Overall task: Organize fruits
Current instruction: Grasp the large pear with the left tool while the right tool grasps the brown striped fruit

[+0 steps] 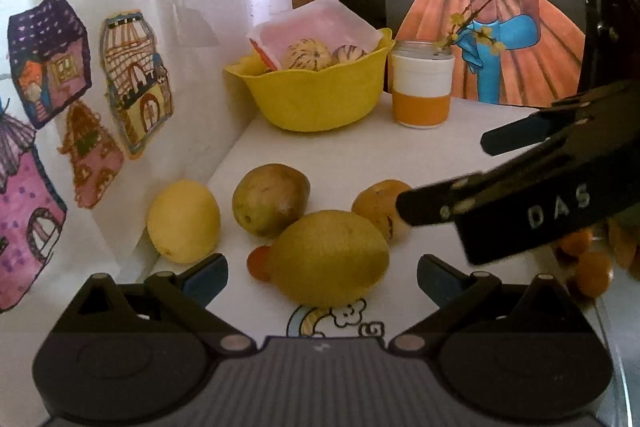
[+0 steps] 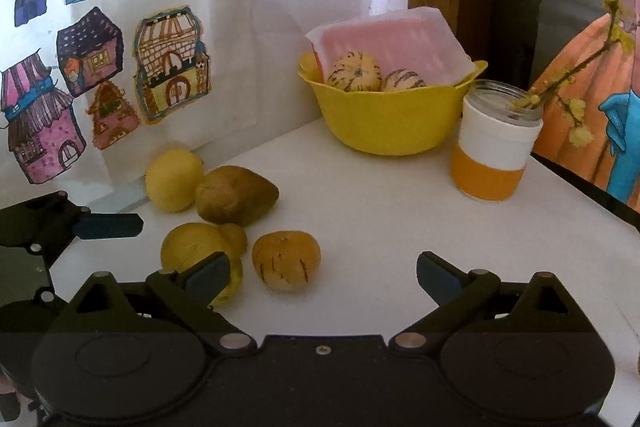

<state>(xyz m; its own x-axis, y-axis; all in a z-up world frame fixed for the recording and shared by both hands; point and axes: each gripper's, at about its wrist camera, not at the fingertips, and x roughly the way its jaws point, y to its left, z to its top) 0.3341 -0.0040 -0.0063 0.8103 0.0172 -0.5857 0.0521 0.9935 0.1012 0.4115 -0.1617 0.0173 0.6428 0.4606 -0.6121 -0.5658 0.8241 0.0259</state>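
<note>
In the yellow bowl (image 2: 390, 123) two striped fruits (image 2: 354, 71) already sit, while several more, a lemon (image 1: 328, 259) among them, lie loose on the table (image 2: 380, 211), and both the left gripper (image 1: 322, 277) and right gripper (image 2: 323, 277) hang spread and empty.

"DAS" embossed on right claw (image 1: 440, 179).

- looks like a home, kid's corner maybe
- hand-drawn house pictures (image 2: 96, 67) taped to the wall
- fruit bowl (image 2: 388, 123) and flower jar (image 2: 496, 143) on a white table (image 2: 380, 211)
</note>
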